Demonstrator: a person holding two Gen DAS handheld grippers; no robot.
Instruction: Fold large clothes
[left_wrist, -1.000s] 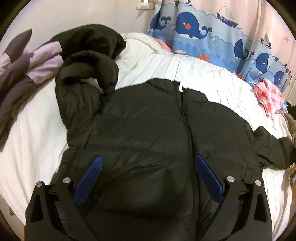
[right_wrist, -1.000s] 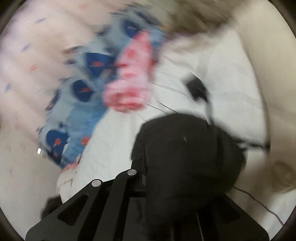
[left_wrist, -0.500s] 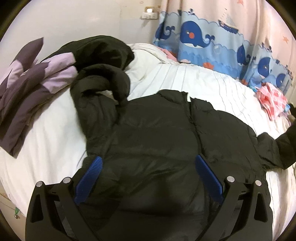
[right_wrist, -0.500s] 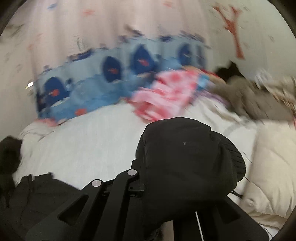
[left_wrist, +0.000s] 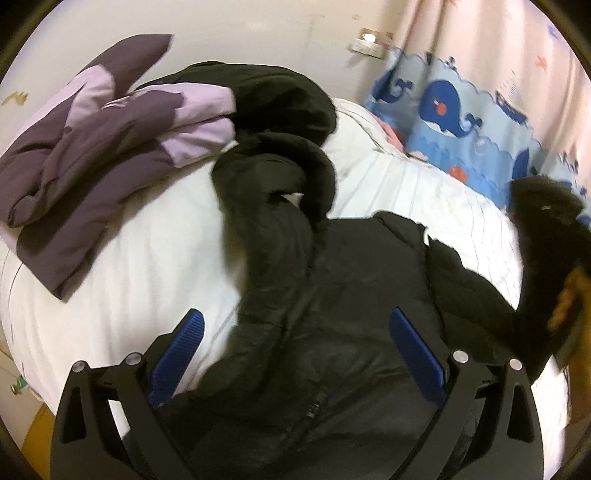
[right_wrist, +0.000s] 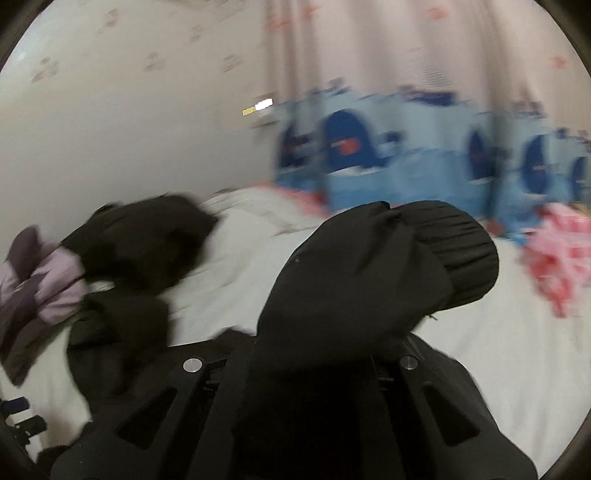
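A black puffer jacket (left_wrist: 343, 295) lies front up on the white bed (left_wrist: 140, 258), its left sleeve (left_wrist: 273, 192) curled up toward the pillows. My left gripper (left_wrist: 301, 343) is open and empty, hovering over the jacket's lower body, blue pads either side. My right gripper (right_wrist: 354, 354) is shut on the jacket's right sleeve cuff (right_wrist: 373, 273), which bunches over the fingers and hides them. That lifted sleeve (left_wrist: 546, 236) shows at the right edge of the left wrist view.
A purple and lilac garment (left_wrist: 92, 147) lies folded at the bed's upper left, with another black garment (left_wrist: 280, 99) behind it. A whale-print curtain (left_wrist: 461, 122) hangs at the back. A pink cloth (right_wrist: 557, 254) lies at the right.
My right gripper has swung left with the sleeve cuff, carrying it over toward the jacket body. My left gripper has shifted left and the view has turned toward the purple garment.
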